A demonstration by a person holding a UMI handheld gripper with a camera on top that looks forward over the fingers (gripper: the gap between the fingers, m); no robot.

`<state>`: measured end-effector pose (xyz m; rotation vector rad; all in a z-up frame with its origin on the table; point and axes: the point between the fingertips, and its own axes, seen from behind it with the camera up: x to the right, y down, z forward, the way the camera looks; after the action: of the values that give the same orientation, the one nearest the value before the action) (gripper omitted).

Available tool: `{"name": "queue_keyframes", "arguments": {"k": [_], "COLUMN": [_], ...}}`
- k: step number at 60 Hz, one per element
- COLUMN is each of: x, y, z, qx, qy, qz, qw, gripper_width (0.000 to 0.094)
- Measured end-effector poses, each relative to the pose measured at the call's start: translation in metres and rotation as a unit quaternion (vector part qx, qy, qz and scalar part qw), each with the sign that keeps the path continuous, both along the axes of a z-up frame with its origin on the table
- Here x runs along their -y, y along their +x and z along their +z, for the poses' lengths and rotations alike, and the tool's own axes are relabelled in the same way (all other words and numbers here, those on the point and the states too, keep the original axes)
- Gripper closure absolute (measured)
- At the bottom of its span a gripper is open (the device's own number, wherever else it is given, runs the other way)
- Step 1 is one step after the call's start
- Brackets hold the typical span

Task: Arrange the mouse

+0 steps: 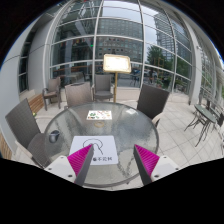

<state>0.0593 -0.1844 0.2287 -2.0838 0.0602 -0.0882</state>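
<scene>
A round glass table (60, 128) stands ahead of me. A white mat (112, 132) with a dark logo and lettering lies on it. A small object, likely the mouse (100, 114), sits at the mat's far edge. My gripper (113, 160) is open and empty. Its pink fingers (80, 158) hover over the table's near side, and the mat's near edge lies between them. The mouse is well beyond the fingertips.
Several grey chairs (78, 95) ring the table, one near left (22, 122) and one far right (152, 100). A sign stand (117, 64) stands behind the table, before a glass building front. More chairs (203, 115) stand at the right on the paved floor.
</scene>
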Motion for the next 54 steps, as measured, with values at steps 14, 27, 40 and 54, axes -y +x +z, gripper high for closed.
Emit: {"name": "queue_keyframes", "arguments": {"k": [14,27,40,54], "x": [0.007,0.0,-0.062,-0.178], "y": [-0.043,-0.163,-0.294,-0.369], "z": [-0.066,-0.144,-0.202,-0.222], "qx": [-0.005,-0.024,-0.033,-0.049], "qy": [-0.044,-0.105,-0.137,-0.134], "qz": [0.012,0.07,0.122,0.129], "qw": [0.999,0.992,0.982,0.981], "gripper_width": [0.0122,0.0127,0.0109,0.0112]}}
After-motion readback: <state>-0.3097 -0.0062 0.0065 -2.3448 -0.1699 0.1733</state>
